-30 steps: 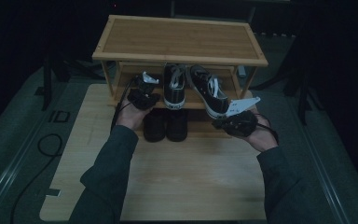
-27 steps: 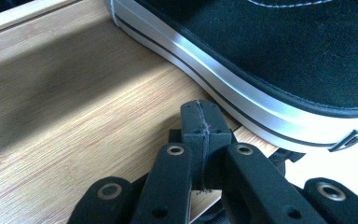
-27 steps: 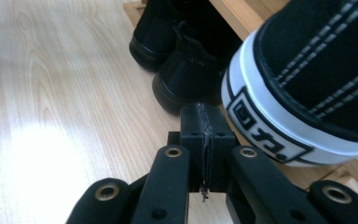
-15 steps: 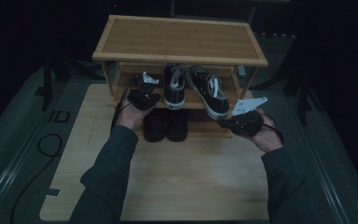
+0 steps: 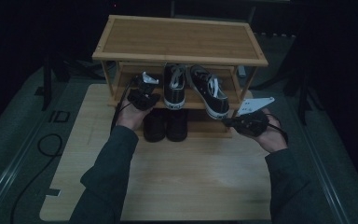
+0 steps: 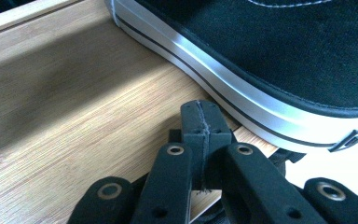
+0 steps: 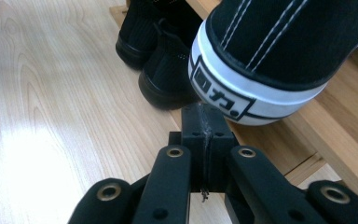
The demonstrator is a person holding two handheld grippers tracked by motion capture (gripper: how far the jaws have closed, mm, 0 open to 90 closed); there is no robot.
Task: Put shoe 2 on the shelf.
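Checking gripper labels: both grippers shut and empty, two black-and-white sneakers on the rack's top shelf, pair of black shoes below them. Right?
Not quite: the sneakers stand on the rack's middle shelf, under the bare top board, as the high view shows. The rest holds: left gripper and right gripper are shut and empty, and the black shoes sit below.

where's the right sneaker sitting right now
In the high view the right sneaker lies on the rack's middle shelf, angled beside its mate, heel overhanging near the right gripper.
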